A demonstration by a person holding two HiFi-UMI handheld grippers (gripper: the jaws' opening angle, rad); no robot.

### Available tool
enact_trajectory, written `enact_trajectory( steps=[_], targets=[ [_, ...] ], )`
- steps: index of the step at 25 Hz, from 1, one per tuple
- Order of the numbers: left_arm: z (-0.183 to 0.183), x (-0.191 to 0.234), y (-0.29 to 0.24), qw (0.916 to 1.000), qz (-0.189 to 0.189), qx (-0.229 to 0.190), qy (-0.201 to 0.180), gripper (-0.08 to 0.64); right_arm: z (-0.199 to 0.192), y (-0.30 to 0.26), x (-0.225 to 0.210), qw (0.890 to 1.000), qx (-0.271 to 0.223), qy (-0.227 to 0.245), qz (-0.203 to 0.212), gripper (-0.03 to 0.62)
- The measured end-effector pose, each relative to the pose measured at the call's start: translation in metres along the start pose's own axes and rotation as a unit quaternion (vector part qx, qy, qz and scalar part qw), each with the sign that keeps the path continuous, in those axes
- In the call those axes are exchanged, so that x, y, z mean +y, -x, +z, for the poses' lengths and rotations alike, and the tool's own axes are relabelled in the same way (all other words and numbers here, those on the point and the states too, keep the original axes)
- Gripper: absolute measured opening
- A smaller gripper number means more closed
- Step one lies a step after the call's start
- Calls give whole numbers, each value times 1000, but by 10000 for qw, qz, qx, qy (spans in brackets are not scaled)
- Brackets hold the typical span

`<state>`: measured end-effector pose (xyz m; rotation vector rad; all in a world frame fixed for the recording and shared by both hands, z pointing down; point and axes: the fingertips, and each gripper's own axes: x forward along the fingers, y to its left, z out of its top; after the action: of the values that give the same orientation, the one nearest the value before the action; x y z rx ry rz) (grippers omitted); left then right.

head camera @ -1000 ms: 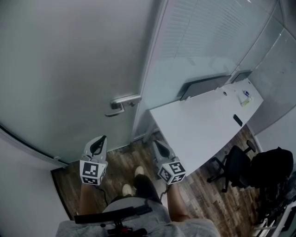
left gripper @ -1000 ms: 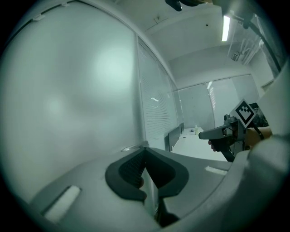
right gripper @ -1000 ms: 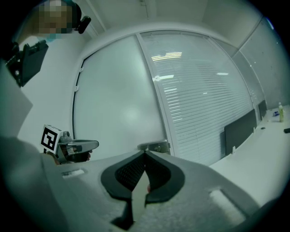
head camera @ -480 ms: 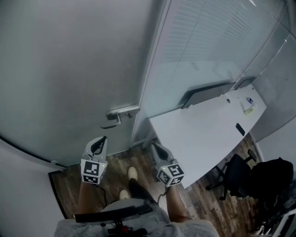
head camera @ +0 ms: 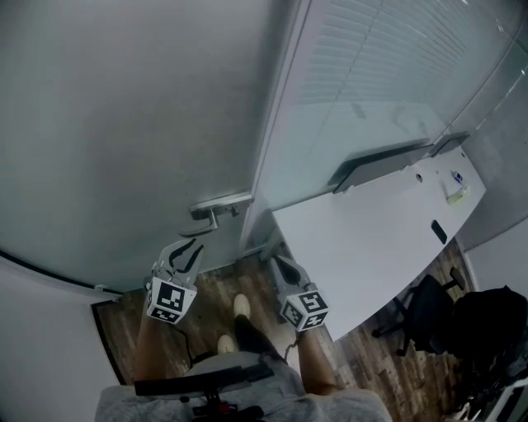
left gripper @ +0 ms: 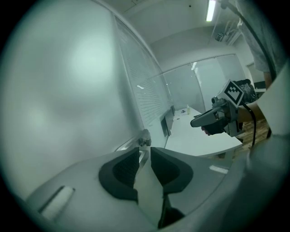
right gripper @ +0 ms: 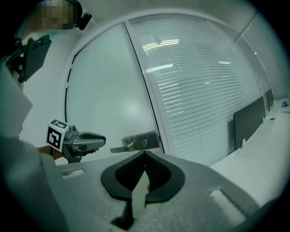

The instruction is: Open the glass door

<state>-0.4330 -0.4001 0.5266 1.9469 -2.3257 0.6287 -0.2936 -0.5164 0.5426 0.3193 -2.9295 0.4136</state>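
I kept left gripper (head camera: 188, 247) just below door handle (head camera: 219, 206) on glass door (head camera: 124, 124); jaws just opening, nothing between, likely prepping lever grab; right gripper (head camera: 278, 262) clenched empty, right of handle, apparently spare.

**Head view, counts by kind.**
- Grippers: two. The left gripper (head camera: 190, 247) is lower left of centre and the right gripper (head camera: 278, 260) is at lower centre.
- Marker cubes (head camera: 171, 301): two, one on each gripper.
- Glass door (head camera: 124, 124): one, filling the upper left.
- Door handle (head camera: 216, 206): one, left of centre.
- Blind (head camera: 388, 49): one, upper right.
- Desk (head camera: 371, 239): one, white, right of centre.
- Dark screens (head camera: 379, 162): two, along the desk's upper edge.
- Small items (head camera: 438, 232): three, near the desk's right end.
- Office chair (head camera: 425, 305): one, lower right.
- Black bag (head camera: 487, 317): one, at the right edge.
- Shoes (head camera: 241, 306): two, at lower centre.

**Left gripper view.**
- Ceiling light (left gripper: 210, 10): one, at the top right.
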Motion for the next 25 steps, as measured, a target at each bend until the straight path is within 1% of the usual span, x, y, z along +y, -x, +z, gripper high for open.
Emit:
enact_trajectory(
  steps=[4, 7, 10, 14, 20, 25],
  targets=[
    [-1, 3, -8, 9991, -143, 72, -384, 139, -7, -2, -3, 9999, 57, -74, -38, 2],
    [-6, 5, -16, 9955, -230, 277, -882, 181, -9, -1, -8, 9999, 84, -91, -98, 2],
    [-16, 4, -26, 9870, -415, 579, -1442, 196, -11, 1, -13, 9998, 97, -113, -148, 2],
    [-29, 6, -36, 9742, -576, 952, -1963, 207, -13, 3, -17, 9997, 112, -144, -184, 2],
    [-45, 9, -48, 9551, -836, 1426, -2459, 210, -15, 3, -21, 9996, 125, -163, -212, 2],
    [-53, 9, -56, 9422, -906, 1640, -2778, 195, -16, 3, -23, 9995, 128, -185, -228, 2]
  ],
)
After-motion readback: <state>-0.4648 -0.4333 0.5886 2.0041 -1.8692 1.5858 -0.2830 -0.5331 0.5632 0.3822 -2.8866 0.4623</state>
